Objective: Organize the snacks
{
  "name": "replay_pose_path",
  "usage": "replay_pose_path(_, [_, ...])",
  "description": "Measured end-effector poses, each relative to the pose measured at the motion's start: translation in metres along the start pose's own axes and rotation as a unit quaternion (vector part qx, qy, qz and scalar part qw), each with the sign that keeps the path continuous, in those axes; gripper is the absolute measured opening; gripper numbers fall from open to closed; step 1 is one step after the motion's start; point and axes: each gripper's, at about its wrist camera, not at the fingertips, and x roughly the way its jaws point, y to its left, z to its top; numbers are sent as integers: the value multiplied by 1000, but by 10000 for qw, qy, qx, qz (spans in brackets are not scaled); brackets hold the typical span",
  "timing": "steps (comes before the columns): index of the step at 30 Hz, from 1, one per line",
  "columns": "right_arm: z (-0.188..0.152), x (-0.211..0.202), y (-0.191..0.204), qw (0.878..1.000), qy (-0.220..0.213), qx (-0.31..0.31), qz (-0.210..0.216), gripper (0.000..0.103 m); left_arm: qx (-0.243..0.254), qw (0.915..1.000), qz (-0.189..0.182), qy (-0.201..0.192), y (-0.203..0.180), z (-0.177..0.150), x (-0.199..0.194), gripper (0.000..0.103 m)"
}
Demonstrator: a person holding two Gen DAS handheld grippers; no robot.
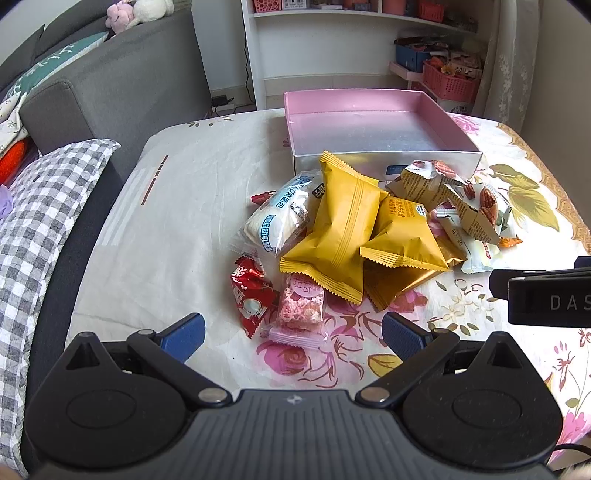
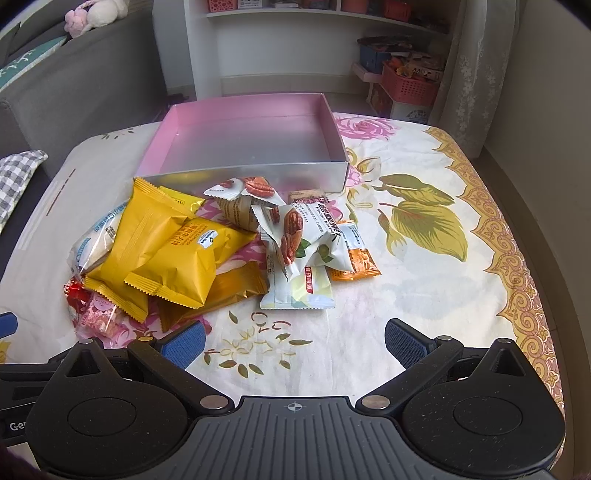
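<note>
Floral tablecloth (image 2: 424,258); "DAS" on right gripper (image 1: 546,299)

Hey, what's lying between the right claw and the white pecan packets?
Only bare floral tablecloth lies between the open right claw and the white pecan packets, as the right wrist view shows.

Both cams ride on our grippers, tilted down past the fingers (image 1: 183,334) at the desk (image 1: 177,206), close in. Left one sits further left, right one further right. Both share the snack pile (image 1: 347,236), pink box (image 1: 369,110), sofa and shelves (image 2: 295,22) behind.
</note>
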Motion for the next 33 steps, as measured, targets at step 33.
replay_pose_path(33, [1, -1, 0, 10000, -32, -2, 18, 103, 27, 10000, 56, 31, 3, 4, -2, 102])
